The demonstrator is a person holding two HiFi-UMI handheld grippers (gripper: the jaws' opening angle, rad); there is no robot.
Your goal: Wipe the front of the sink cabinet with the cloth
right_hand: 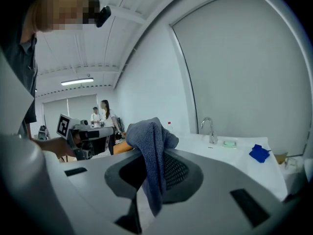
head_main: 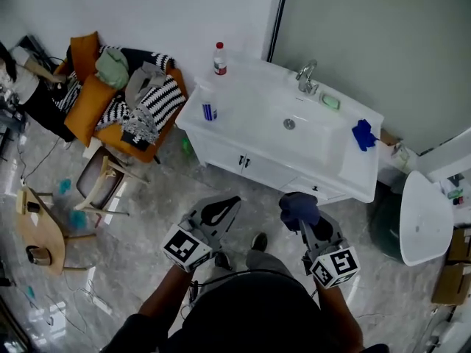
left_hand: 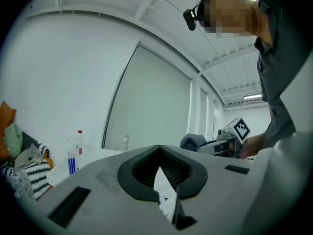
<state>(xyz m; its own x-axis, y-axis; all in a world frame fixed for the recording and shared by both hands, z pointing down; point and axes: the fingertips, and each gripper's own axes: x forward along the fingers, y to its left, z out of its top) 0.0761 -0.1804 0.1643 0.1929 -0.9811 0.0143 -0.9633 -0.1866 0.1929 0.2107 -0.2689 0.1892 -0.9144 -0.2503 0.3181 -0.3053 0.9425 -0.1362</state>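
A grey-blue cloth [right_hand: 152, 153] was gripped between the fingers of the right gripper [head_main: 302, 216], draped over their tips and held in the air in front of the white sink cabinet [head_main: 254, 166], apart from its doors; the fingers of the left gripper [head_main: 229, 201] were closed together on nothing; a blue rag [head_main: 363, 134] was seen beside the basin.
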